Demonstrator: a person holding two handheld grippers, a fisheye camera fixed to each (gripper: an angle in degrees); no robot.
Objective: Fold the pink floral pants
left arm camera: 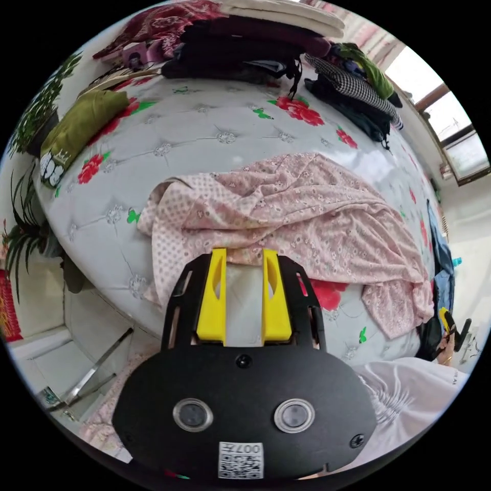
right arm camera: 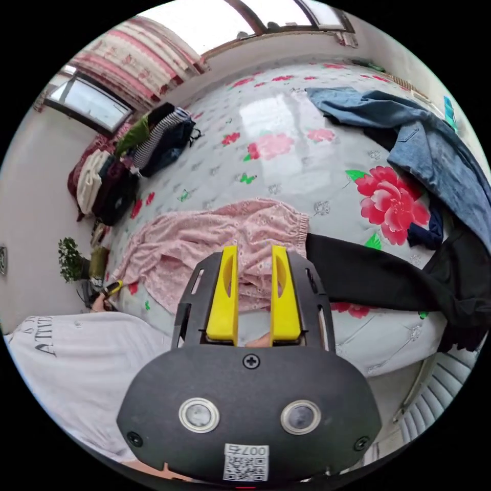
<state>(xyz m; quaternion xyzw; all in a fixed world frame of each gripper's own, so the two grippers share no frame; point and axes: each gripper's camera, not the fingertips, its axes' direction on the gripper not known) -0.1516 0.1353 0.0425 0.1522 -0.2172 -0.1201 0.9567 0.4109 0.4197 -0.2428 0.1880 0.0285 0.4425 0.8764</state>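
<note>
Pink floral pants (left arm camera: 302,220) lie crumpled lengthwise along the bed's (left arm camera: 204,133) edge — both tools (left arm camera: 245,255) (right arm camera: 254,253) open, empty.

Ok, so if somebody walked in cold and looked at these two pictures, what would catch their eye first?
Probably the crumpled pink floral pants lying unfolded on the pale bedspread with big red flowers. Next, the yellow tongs of the left gripper and right gripper, both open just short of the fabric. Then the blue denim garment and a black garment beside the pants' waistband.
</note>
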